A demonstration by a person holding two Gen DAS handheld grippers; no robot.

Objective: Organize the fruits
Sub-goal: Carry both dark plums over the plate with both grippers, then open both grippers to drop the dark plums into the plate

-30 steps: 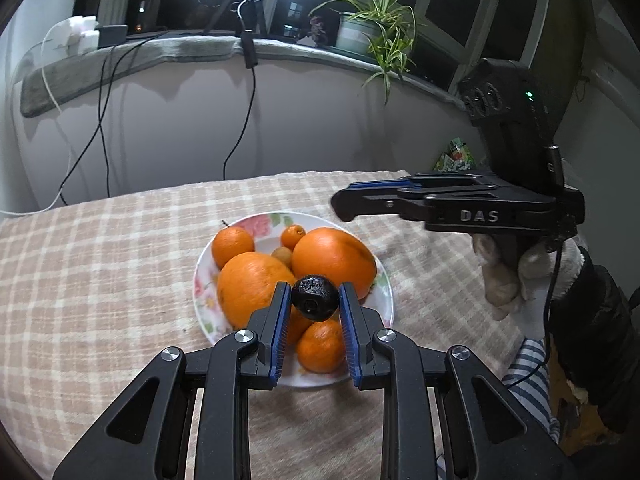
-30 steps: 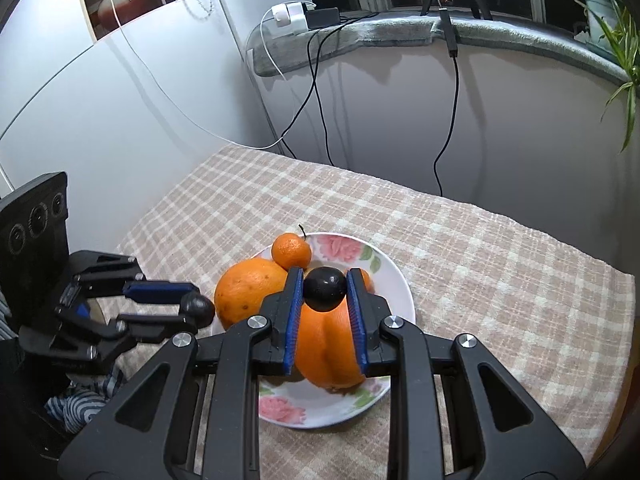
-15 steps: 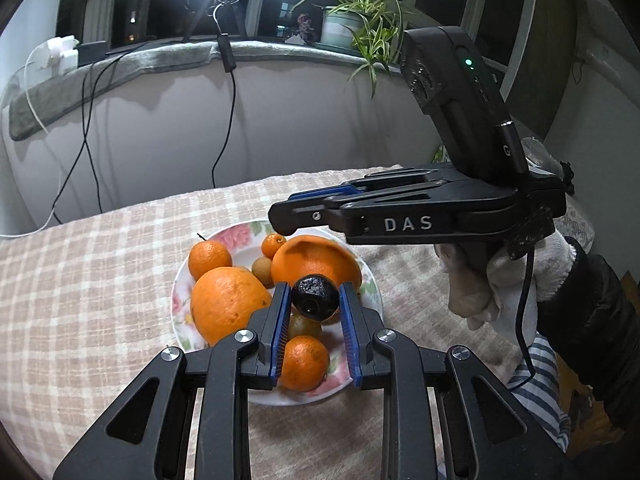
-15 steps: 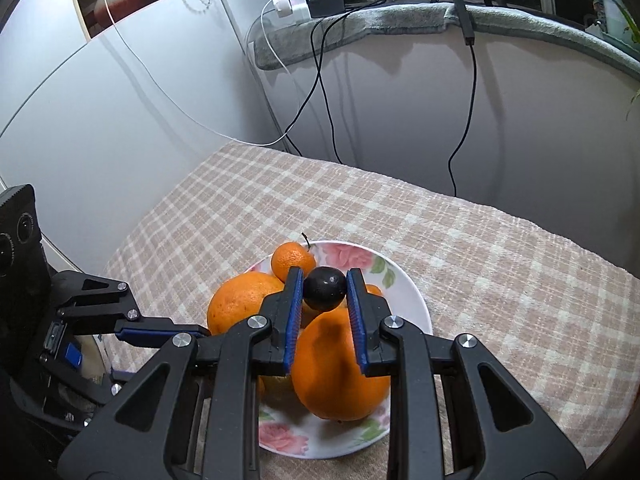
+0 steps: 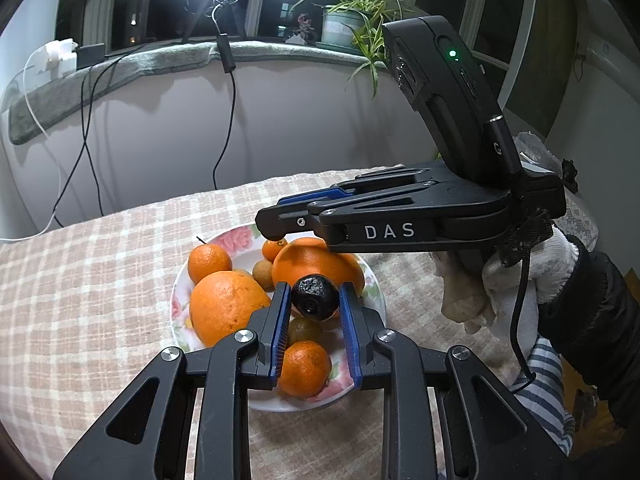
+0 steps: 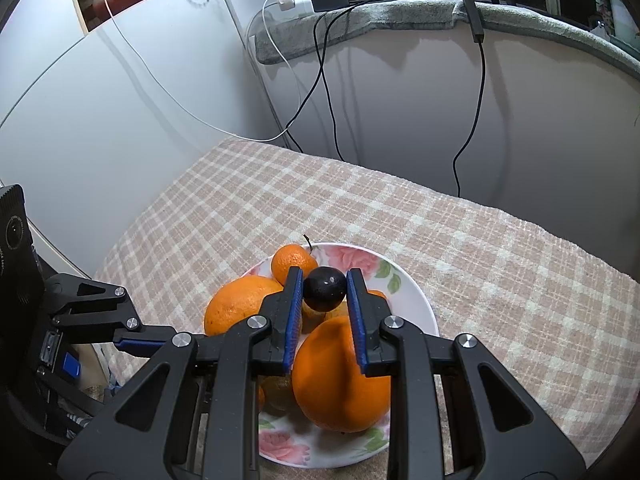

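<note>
Gripping a wrinkled dark fruit point(image 5: 314, 301) btwn its blue pads, the left gripper point(image 5: 314, 304) hung just above the floral plate point(image 5: 179, 295), jaws narrowed onto the fruit w/ contact on both sides. The right gripper point(image 6: 325, 289) was likewise clamped on a smooth dark plum point(image 6: 325, 288), over the same plate point(image 6: 416, 300). On the plate sat two large oranges, one point(image 5: 226, 307) on the left and one point(image 5: 316, 261) at the back, plus a stemmed mandarin point(image 5: 209, 257), another mandarin point(image 5: 304, 368) at the front edge and a small brownish fruit point(image 5: 262, 273), poss. a longan; too small to tell. In the left wrist view the right gripper point(image 5: 276, 229) reached in from the right, over the back orange, held by a white-gloved hand point(image 5: 520, 276). The plate rested on a checked tablecloth point(image 5: 80, 280). Behind: cables point(image 6: 320, 80), a spider plant point(image 5: 360, 20) on the sill.
</note>
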